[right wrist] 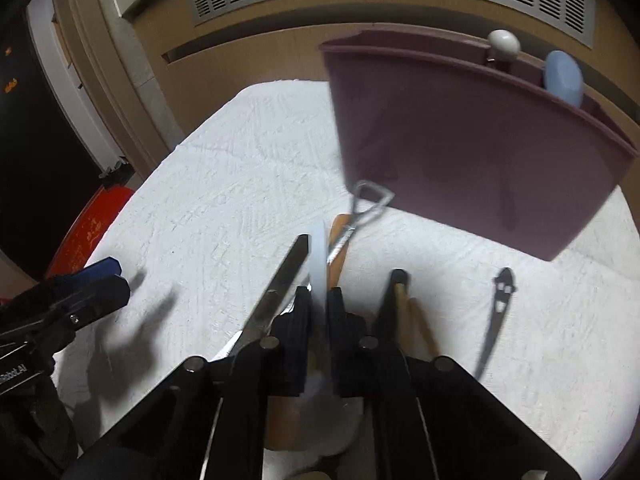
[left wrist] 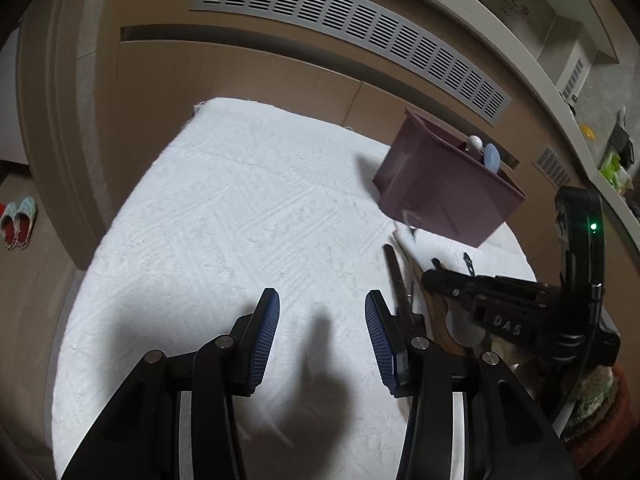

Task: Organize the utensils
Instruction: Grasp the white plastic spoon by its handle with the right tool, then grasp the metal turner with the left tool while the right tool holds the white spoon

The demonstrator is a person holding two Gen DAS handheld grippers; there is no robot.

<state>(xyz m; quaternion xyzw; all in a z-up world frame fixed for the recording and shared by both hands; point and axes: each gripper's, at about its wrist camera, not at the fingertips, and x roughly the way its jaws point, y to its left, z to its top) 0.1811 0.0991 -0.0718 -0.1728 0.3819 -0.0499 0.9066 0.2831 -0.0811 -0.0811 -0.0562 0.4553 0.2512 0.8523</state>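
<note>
A mauve utensil holder stands at the back right of the white cloth, with a white knob and a light blue utensil end sticking out. It also shows in the left wrist view. My right gripper is shut on the thin white handle of a utensil, above a pile holding a dark flat handle, a wooden handle and a metal wire-loop handle. A black slim utensil lies to the right. My left gripper is open and empty above bare cloth.
The cloth covers a round table next to a tan cabinet with a grey vent grille. Slippers lie on the floor at left. A red object sits beyond the table's left edge.
</note>
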